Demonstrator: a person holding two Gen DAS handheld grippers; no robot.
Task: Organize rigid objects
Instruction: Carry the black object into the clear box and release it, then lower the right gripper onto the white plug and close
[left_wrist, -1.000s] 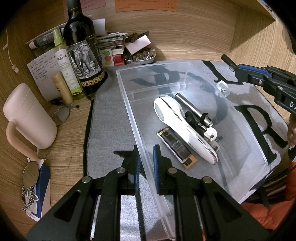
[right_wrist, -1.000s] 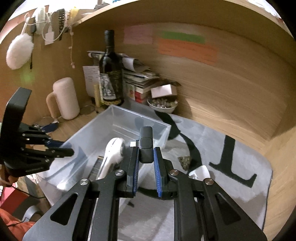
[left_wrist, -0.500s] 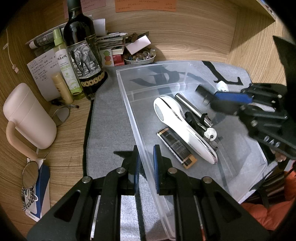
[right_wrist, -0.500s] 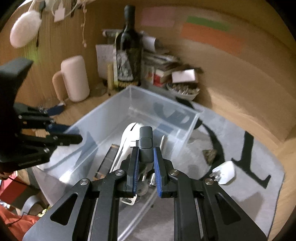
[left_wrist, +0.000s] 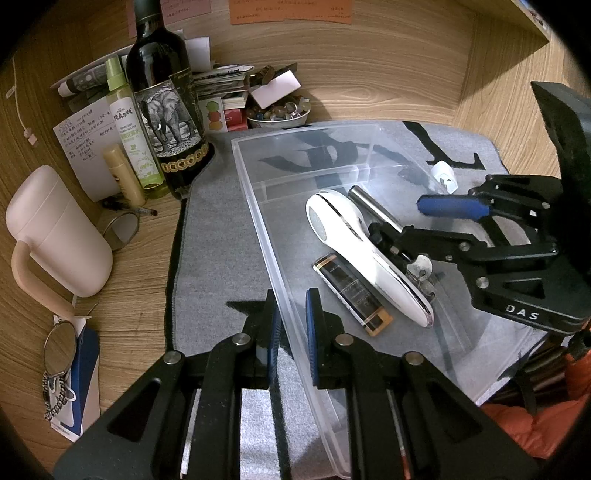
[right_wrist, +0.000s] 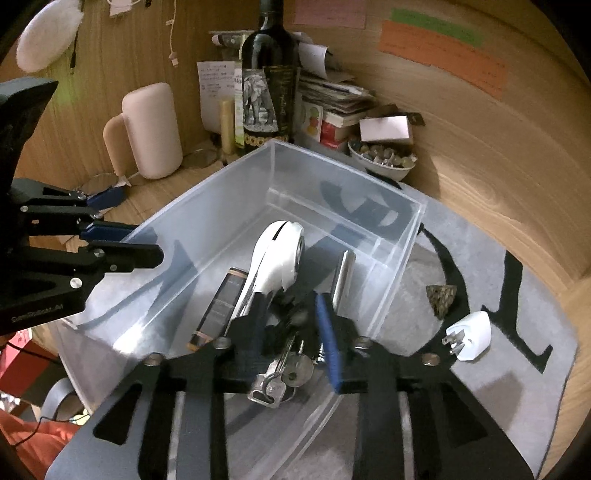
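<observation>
A clear plastic bin (left_wrist: 258, 206) (right_wrist: 413, 229) sits on a grey mat. It holds a white handheld device (left_wrist: 354, 243) (right_wrist: 273, 258), a dark flat bar (left_wrist: 351, 291) (right_wrist: 221, 302), a silver tube (left_wrist: 373, 206) (right_wrist: 341, 273) and a black key fob with keys (right_wrist: 288, 373). My left gripper (left_wrist: 291, 310) is shut on the bin's near wall. My right gripper (right_wrist: 291, 314) (left_wrist: 406, 225) is open inside the bin, over the key fob. A white plug (right_wrist: 469, 336) (left_wrist: 443, 177) and a small brown cone (right_wrist: 441, 299) lie on the mat outside the bin.
A wine bottle (left_wrist: 166, 110), a green spray bottle (left_wrist: 129, 125), a pink jug (left_wrist: 55, 232), stacked papers and a bowl of beads (left_wrist: 280, 114) crowd the back left corner. A round mirror (left_wrist: 59, 347) lies at the left. Wooden walls enclose the desk.
My right gripper moved down into the bin and opened, letting go of the black key fob, which now lies in the bin. My left gripper has not moved.
</observation>
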